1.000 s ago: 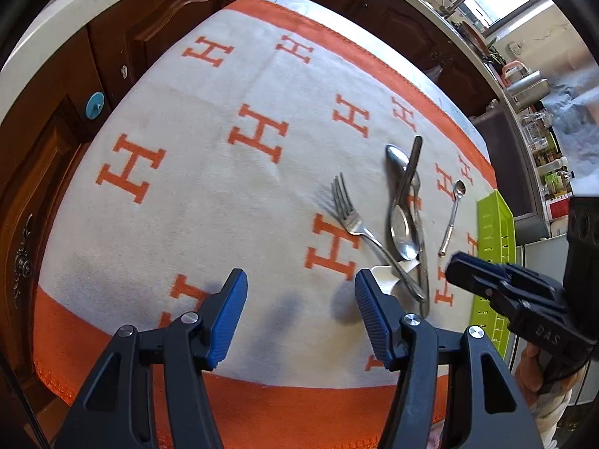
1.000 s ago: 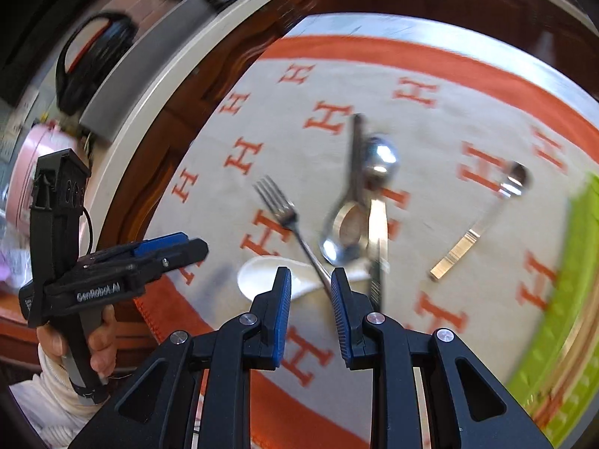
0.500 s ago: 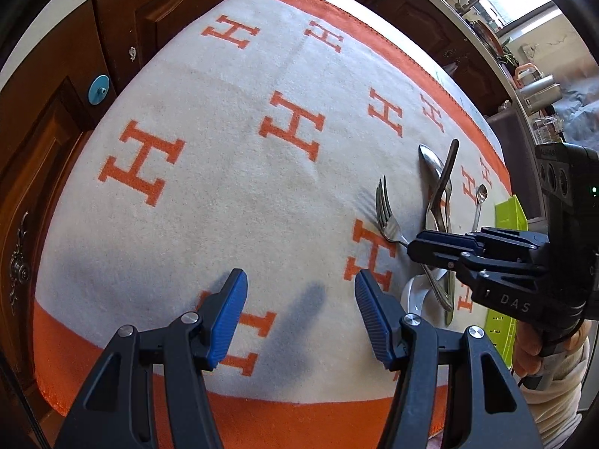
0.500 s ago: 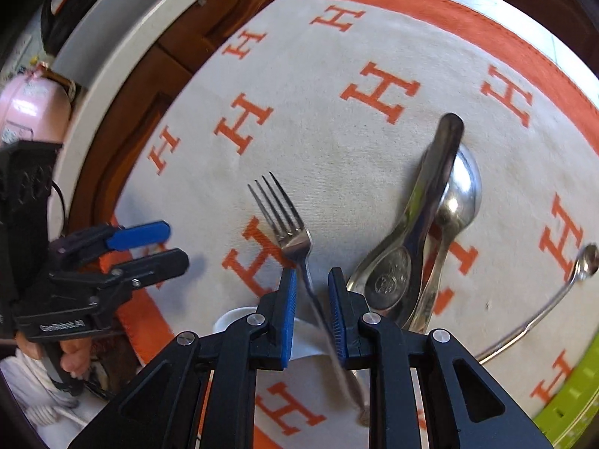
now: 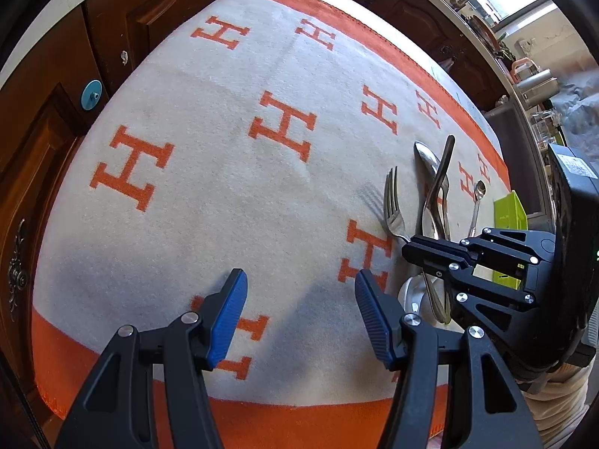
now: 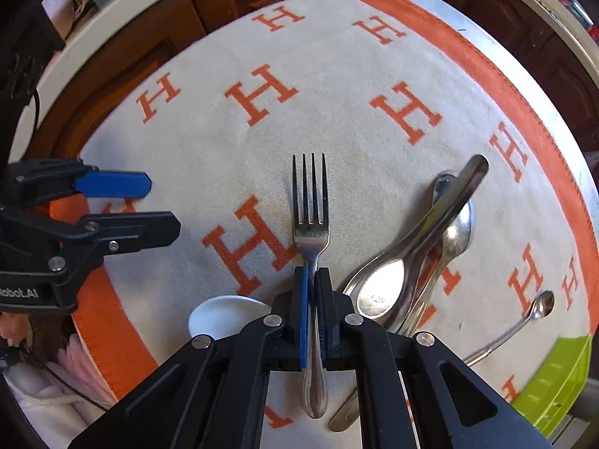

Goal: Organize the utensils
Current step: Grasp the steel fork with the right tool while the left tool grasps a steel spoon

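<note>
Right gripper just clamped onto the fork, left gripper spread, empty; green tray contents unseen

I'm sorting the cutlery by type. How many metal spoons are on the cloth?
3: a short wide-handled steel spoon crossing a long steel spoon right of the fork, and a small steel teaspoon near the green tray. Others may be hidden.

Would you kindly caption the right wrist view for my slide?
Right tool just closed on the fork handle, spoons beside it on the patterned cloth.
</note>
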The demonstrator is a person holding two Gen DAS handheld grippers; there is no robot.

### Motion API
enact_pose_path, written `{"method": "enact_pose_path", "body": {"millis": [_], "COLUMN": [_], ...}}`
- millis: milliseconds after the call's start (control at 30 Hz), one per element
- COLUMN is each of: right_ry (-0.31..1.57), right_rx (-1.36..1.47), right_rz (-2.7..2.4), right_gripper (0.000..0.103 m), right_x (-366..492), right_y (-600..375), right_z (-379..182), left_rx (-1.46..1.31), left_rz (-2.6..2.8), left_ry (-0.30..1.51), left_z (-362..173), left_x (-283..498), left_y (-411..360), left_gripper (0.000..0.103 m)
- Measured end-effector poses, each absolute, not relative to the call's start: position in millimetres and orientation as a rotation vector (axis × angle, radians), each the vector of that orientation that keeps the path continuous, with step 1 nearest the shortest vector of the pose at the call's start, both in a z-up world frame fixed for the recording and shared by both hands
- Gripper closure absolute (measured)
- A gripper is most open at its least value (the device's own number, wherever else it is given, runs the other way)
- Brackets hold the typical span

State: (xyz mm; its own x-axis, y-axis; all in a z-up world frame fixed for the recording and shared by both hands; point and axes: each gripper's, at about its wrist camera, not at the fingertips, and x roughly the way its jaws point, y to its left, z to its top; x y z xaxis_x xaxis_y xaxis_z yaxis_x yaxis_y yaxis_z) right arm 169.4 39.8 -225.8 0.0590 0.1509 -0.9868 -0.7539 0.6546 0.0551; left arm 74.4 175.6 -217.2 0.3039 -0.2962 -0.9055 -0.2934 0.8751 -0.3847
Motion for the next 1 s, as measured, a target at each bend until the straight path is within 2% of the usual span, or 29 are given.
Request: {"method": "enact_pose_path", "body": {"millis": [467,767,1000], "right_ry": [1.274,1.191,1.182], "right_rx": [-0.2,0.084,0.237], "right_rz": [0.695,0.483,0.236], "right_gripper": [0.099,0.099,0.099], "right_x": [160,138,121], "right_y": [-45,-169,-281], "right_z": [-169,-120,-118], "left_rx": [-0.451,-0.34,-0.32], "left_rz": [-0.039,-0.132,-0.223], "left_ry": [1.272,1.248,1.279], "left_z": [-198,-173,-191], "left_x": [82,119,163], "left_y": [149,108,78], "left_gripper": [0.045,0.045,0.045]}}
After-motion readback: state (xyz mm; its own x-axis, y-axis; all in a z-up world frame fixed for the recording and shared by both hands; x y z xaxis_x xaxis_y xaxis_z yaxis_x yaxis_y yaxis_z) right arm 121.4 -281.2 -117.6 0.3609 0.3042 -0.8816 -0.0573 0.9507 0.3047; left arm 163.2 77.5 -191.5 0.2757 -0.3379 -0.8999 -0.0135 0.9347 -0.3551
